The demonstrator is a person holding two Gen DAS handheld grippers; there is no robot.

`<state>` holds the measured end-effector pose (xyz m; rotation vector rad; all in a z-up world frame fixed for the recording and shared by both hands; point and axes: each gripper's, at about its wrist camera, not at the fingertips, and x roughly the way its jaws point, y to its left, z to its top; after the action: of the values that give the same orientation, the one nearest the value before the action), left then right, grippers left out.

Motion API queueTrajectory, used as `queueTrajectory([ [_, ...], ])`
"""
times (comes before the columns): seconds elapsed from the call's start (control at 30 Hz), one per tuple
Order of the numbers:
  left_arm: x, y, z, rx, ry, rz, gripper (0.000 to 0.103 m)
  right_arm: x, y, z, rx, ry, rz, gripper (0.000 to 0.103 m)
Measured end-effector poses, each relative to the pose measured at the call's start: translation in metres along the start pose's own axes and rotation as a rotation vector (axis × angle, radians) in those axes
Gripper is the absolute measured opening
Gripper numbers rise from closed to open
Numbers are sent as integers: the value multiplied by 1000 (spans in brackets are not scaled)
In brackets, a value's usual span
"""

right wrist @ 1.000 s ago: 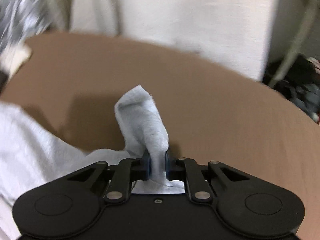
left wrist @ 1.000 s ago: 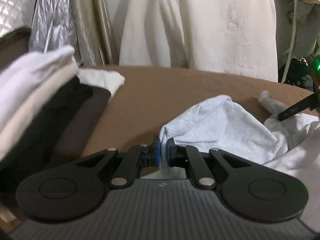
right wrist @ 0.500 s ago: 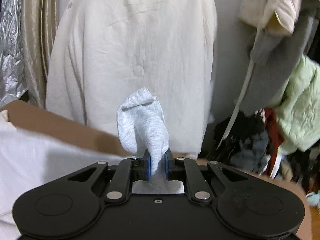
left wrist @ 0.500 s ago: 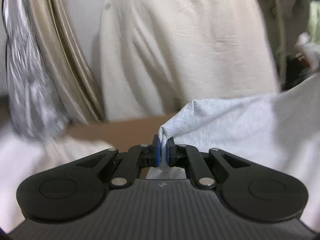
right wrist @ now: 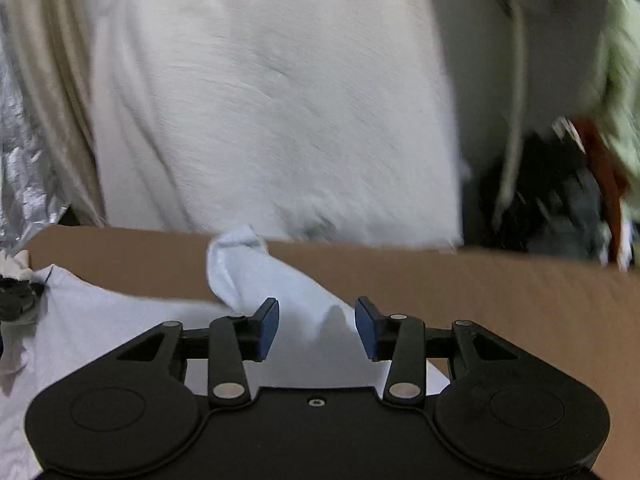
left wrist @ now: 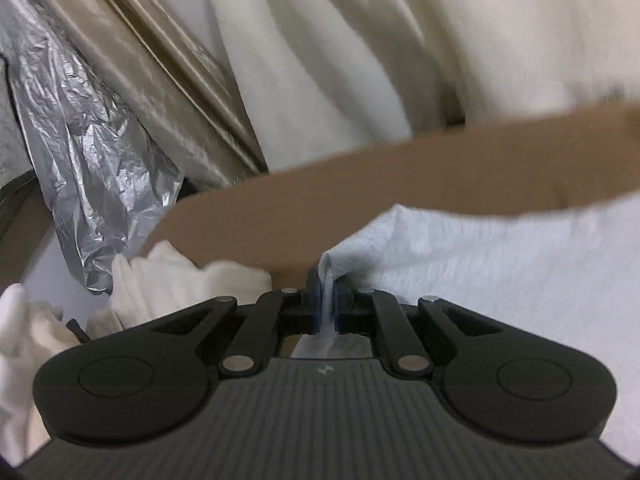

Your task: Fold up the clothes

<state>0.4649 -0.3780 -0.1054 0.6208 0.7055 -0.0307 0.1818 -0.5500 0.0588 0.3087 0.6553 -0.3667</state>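
Note:
A pale grey-white garment (left wrist: 500, 280) lies spread over the brown surface (left wrist: 400, 184). My left gripper (left wrist: 329, 304) is shut on a pinched corner of it, the cloth squeezed between the blue pads. In the right wrist view the same garment (right wrist: 120, 332) lies below my right gripper (right wrist: 317, 326), whose jaws are opening. A fold of the cloth (right wrist: 248, 276) still stands loosely between the blue pads (right wrist: 267, 326), and neither pad presses on it.
A cream garment (right wrist: 260, 100) hangs behind the brown surface. Crinkled silver foil (left wrist: 92, 152) and a beige curtain hang at the left. Folded white clothes (left wrist: 160, 280) lie at the left edge. Dark, red and green clothes (right wrist: 580, 184) are piled at the far right.
The right gripper, earlier shut on an upright fold of the garment, has parted its jaws and the fold has slumped. The left gripper has kept its grip while swinging sideways and down towards the surface.

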Motion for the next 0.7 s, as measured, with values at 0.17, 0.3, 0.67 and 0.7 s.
queueTrajectory([
  [0.17,12,6,-19,-38,28,-4,17,-9,-60,-25,-18,89,-56,55],
  [0.3,6,22,-21,-108,36,-14,33,-6,-95,-35,95,152,-23,55],
  [0.67,-100,53,-93,-234,51,-133,59,-8,-110,-39,108,274,-122,55],
  [0.7,-109,58,-109,-250,65,-144,59,-12,-112,-36,129,279,-177,54],
])
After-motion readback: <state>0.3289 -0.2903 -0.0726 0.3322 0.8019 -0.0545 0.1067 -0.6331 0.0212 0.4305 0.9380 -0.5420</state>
